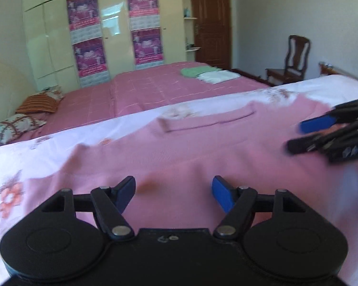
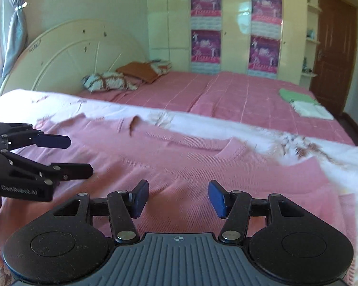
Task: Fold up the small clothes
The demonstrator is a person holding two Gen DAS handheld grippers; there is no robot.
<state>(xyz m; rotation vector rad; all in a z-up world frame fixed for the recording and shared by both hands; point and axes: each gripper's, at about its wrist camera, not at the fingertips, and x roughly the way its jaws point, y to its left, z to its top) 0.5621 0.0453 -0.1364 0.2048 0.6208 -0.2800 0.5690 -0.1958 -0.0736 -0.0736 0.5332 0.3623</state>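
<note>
Pink sweater flat on white floral sheet. L gripper & R gripper over it, fingers released, nothing grasped.

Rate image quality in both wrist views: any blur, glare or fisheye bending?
Left wrist view: pink sweater and floral sheet smeared by motion blur; glare on the wardrobe. Right wrist view: somewhat sharper, blur mostly along the sweater's far edge; headboard and wardrobe lines bowed by the fisheye; dark corners in both.
</note>
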